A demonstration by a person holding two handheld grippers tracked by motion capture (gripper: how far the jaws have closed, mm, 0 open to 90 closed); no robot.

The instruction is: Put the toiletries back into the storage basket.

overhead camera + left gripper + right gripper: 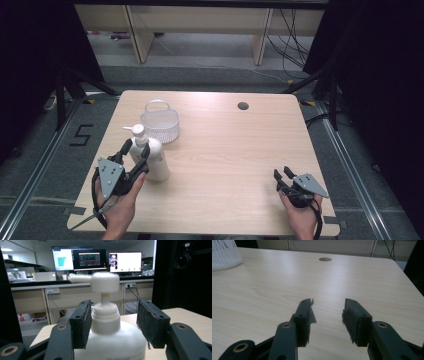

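Upright on the bench point(225, 150), just in front of the white basket point(160, 125): white pump bottle point(152, 157). Left tool point(136, 148) spread around its neck, one pad touching, the other apart. Right tool point(282, 174) parted, empty, well right of the bottle.

Office lab — lit monitors point(97, 259) on desks point(75, 287), floor cables point(292, 40), wooden table point(240, 165)

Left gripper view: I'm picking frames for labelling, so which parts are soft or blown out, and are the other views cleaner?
Left gripper view: the pump bottle is blurred, its white head nearly blown out; the monitors stay readable. Right gripper view: sharp wood grain, soft sheen on the table. High view: evenly lit table, dark surroundings.
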